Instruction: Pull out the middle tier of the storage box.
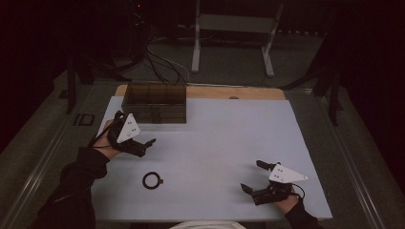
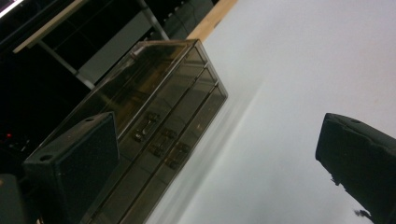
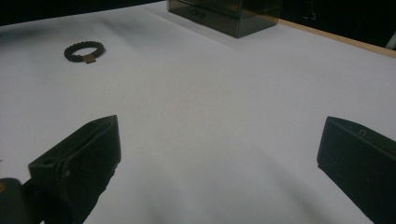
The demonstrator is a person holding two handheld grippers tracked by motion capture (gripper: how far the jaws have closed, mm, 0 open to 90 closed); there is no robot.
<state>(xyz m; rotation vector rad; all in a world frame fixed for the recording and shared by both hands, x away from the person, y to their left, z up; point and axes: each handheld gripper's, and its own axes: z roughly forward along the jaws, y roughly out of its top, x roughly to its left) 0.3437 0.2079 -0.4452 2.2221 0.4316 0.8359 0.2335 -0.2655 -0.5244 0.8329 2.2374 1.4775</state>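
A smoky see-through drawer box (image 1: 155, 102) stands at the back left of the white table (image 1: 229, 138). In the left gripper view the drawer box (image 2: 159, 116) shows three small drawer handles, all drawers pushed in. A black beaded bracelet (image 1: 152, 180) lies flat near the front left; the right gripper view has the bracelet (image 3: 84, 51) far off at upper left. My left gripper (image 1: 142, 134) hovers open just in front of the box, nothing between its jaws (image 2: 217, 154). My right gripper (image 1: 250, 175) is open and empty near the front right corner (image 3: 219, 158).
A wooden strip (image 1: 234, 92) runs along the table's far edge. Beyond it are a metal stand (image 1: 231, 28) and cables (image 1: 162, 62) on the dark floor. A white rounded object (image 1: 205, 225) peeks in at the bottom edge.
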